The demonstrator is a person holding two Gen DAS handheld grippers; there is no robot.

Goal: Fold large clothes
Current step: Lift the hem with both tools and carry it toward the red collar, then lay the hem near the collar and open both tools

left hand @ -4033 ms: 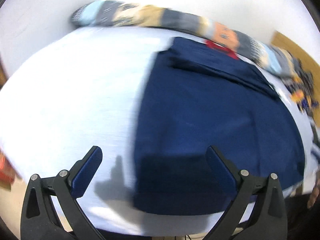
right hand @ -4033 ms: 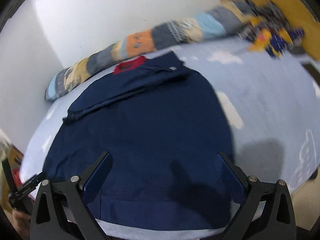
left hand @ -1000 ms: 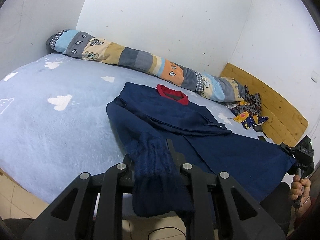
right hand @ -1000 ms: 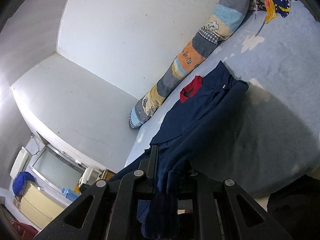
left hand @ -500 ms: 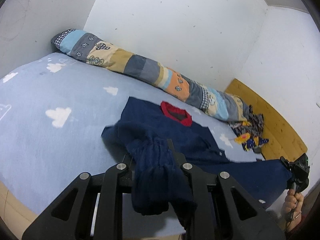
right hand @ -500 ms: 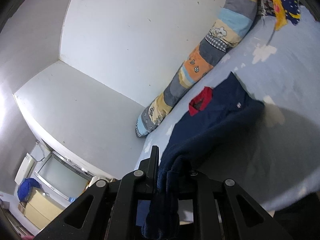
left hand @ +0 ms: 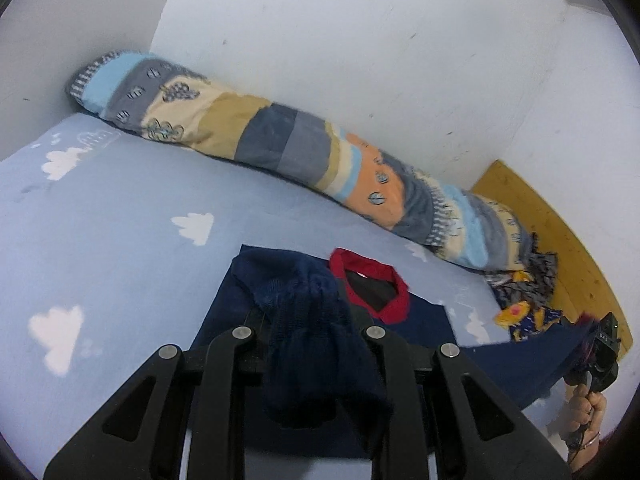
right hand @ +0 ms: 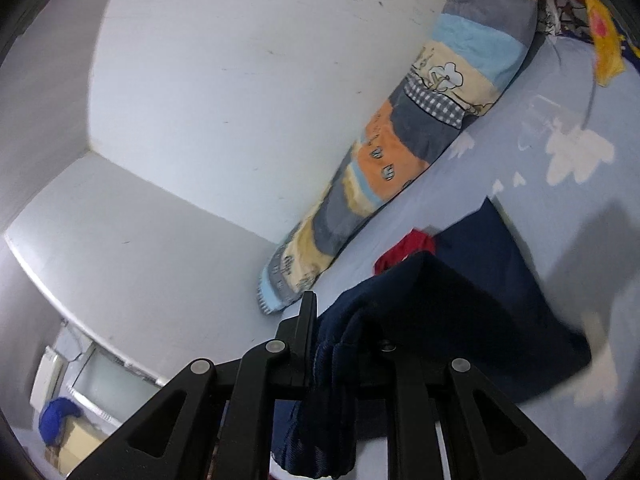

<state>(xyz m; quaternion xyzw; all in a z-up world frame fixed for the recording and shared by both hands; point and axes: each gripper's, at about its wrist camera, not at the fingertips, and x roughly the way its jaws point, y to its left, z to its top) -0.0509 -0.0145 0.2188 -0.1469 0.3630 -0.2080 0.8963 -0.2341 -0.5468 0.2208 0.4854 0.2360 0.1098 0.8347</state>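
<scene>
A navy sweater [left hand: 424, 320] with a red collar [left hand: 372, 284] lies on the light blue cloud-print bed sheet [left hand: 100, 220]. My left gripper [left hand: 308, 316] is shut on a bunched corner of its navy hem, held over the sweater just short of the collar. The lifted hem stretches right to my right gripper [left hand: 600, 352], which a hand holds at the frame's edge. In the right wrist view my right gripper [right hand: 344, 320] is shut on the other bunched hem corner, above the sweater's body [right hand: 500, 300] and near the collar [right hand: 408, 248]. Cloth hides the fingertips of both.
A long patchwork bolster [left hand: 304, 148] lies along the white wall behind the sweater. A wooden bed frame [left hand: 560, 248] and a heap of patterned clothes [left hand: 524, 308] sit at the far right. Furniture with a blue item [right hand: 56, 416] stands beyond the bed.
Both grippers have carried the sweater's hem forward and a little up over the garment toward the collar. The lower half now covers the upper part, and the bolster looks closer.
</scene>
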